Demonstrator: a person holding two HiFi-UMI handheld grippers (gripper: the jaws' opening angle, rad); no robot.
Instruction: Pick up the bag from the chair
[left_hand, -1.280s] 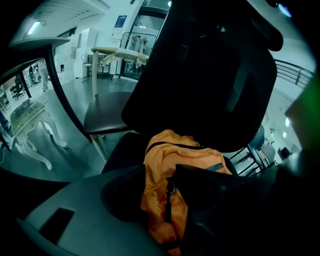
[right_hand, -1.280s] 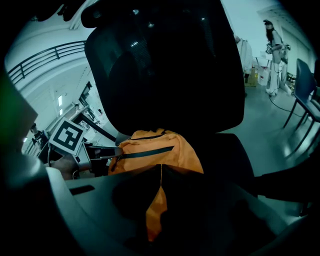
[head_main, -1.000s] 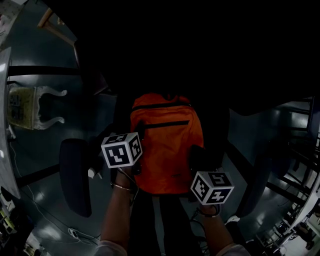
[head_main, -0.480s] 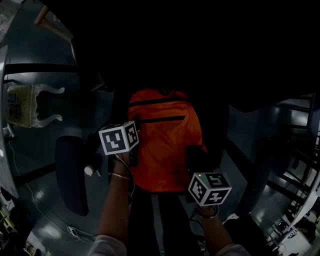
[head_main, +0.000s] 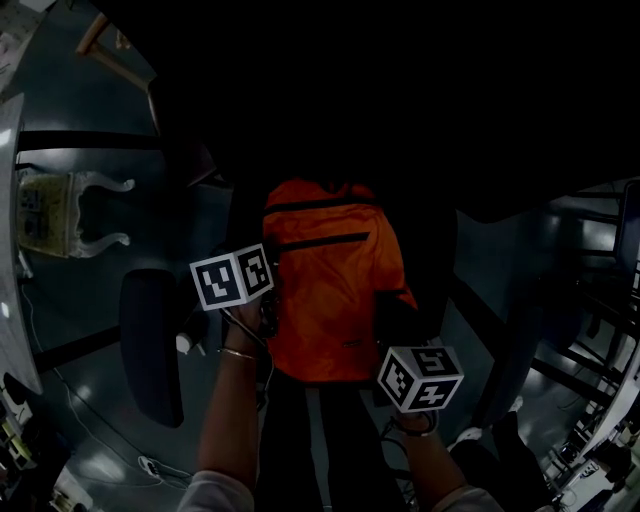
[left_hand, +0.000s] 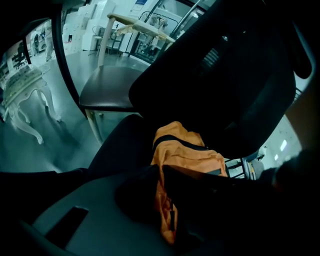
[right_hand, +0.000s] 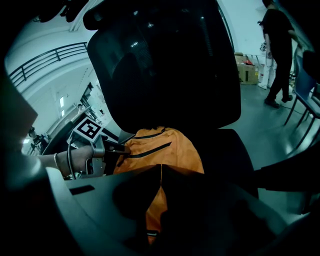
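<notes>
Though the room is dim, the orange bag (head_main: 335, 285) shows plainly on the seat of the black chair (right_hand: 165, 70), lying ahead of and between the two pairs of jaws. The left gripper (left_hand: 161, 169) has just been closing its jaws, and they now pinch a fold of orange fabric. The right gripper (right_hand: 160, 167) has its jaw tips together and seems to nip the cloth on the opposite side. Both holds look thin. On a lift the slick cloth could slide out of one pair, leaving the bag to swing or drop back. Its long axis runs away from the jaws toward the backrest, zipped top farthest, bottom nearest.
</notes>
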